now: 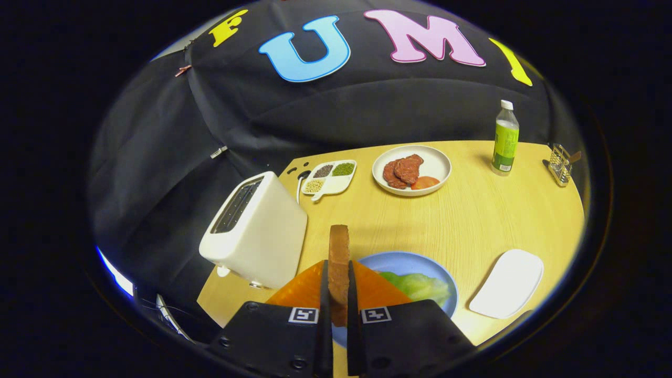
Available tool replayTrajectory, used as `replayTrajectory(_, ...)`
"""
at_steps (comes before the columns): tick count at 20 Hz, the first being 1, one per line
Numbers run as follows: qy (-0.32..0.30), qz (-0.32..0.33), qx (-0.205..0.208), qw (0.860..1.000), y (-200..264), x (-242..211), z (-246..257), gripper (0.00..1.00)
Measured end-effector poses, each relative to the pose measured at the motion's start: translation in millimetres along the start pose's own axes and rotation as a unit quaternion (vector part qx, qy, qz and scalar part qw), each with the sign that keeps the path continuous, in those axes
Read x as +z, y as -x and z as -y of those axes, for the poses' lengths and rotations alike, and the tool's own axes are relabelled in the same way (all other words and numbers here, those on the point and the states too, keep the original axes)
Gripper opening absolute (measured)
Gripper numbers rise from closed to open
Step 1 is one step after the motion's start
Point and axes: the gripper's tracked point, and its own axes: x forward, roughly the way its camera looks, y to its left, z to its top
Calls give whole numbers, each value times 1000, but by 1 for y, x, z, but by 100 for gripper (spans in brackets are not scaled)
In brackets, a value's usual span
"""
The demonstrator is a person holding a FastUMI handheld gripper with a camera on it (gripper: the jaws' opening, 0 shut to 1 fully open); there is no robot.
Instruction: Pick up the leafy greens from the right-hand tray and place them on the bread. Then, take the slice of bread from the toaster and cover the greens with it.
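- Holding a brown toasted slice of bread point(339, 262) upright on its edge, the tool point(338, 294) has its two fingers narrowed and pressing on the slice from both sides, so it looks like a firm pinch.
- Slice sits just above and in front of the round light-blue plate point(420, 261), which is right ahead of the fingers on the pale wooden tabletop point(472, 210).
- On that plate there's a pale green leafy piece point(420, 286), so the greens step looks done to me. Can't see the bottom bread under it; the fingers and their orange parts cover most of the plate.
- White boxy two-slot toaster point(257, 231) stands just beside the plate, and its slots look empty from here, which fits the slice being the one in the tool.
- White rounded-rectangle tray point(508, 283) lies near the plate on the other side with nothing on it.
- Further back: a white round plate with reddish meat pieces and a tomato slice point(411, 170), a small white divided dish of seeds point(331, 177), and a green-labelled plastic bottle point(505, 137).
- What's left, I'd guess: tip the slice flat, lower it onto the greens, let go. Nearly finished.
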Motion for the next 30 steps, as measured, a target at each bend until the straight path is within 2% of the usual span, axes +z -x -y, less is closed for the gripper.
replayTrajectory(5,-39,-23,-16,999,-7,-22,28,15)
replayTrajectory(9,-25,-24,-59,998,-9,-30,58,19)
replayTrajectory(15,-9,-29,-103,994,2,-36,80,48)
replayTrajectory(18,0,-35,-114,993,9,-44,86,51)
replayTrajectory(20,9,-32,-124,992,15,-44,93,57)
replayTrajectory(21,16,-31,-128,991,20,-44,96,73)
replayTrajectory(23,22,-23,-135,990,29,-36,101,99)
replayTrajectory(26,33,16,-138,990,48,-11,99,100)
replayTrajectory(30,90,99,-132,982,86,46,83,99)
